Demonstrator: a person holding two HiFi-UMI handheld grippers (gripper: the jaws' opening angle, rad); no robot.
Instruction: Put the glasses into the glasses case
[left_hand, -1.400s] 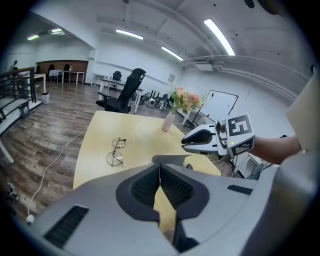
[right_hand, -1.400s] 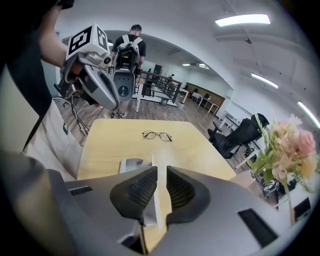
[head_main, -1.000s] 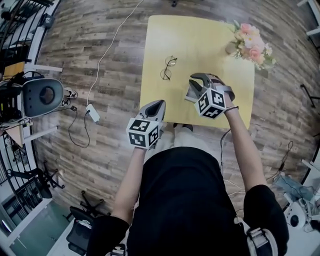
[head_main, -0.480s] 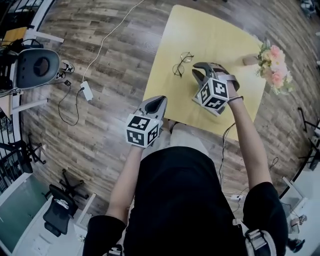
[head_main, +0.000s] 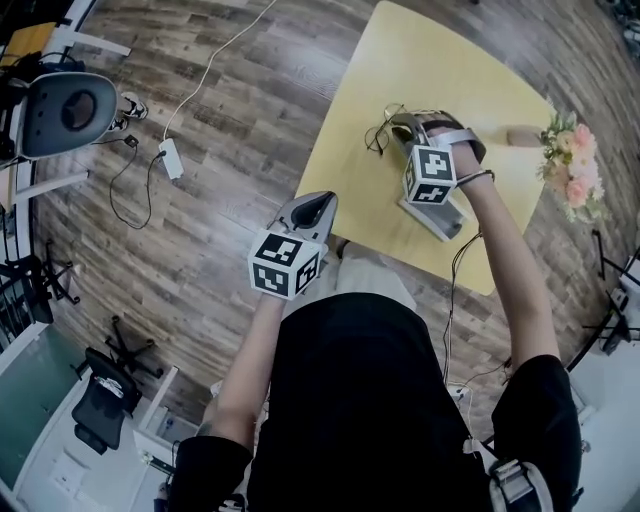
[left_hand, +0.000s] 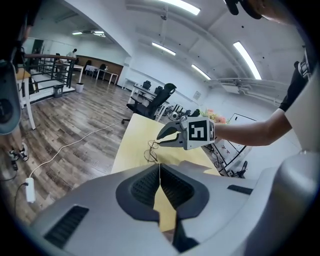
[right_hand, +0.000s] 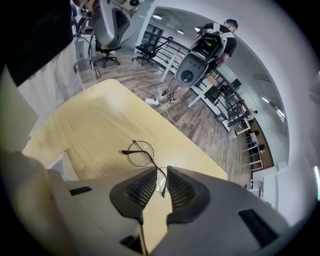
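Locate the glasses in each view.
Head view: glasses upper centre, near the left edge of the table.
Left gripper view: glasses at centre, just above this gripper's jaws.
Right gripper view: glasses at centre, one lens showing between the jaws.
Shared landmark: the yellow table they lie on, seen in all three views.

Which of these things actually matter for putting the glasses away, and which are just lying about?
For the job: glasses on the yellow table; glasses case on that table; right gripper, jaws slightly apart at the glasses; left gripper, shut, empty.
Just lying about: flower bouquet by the table's edge; power strip on the floor.
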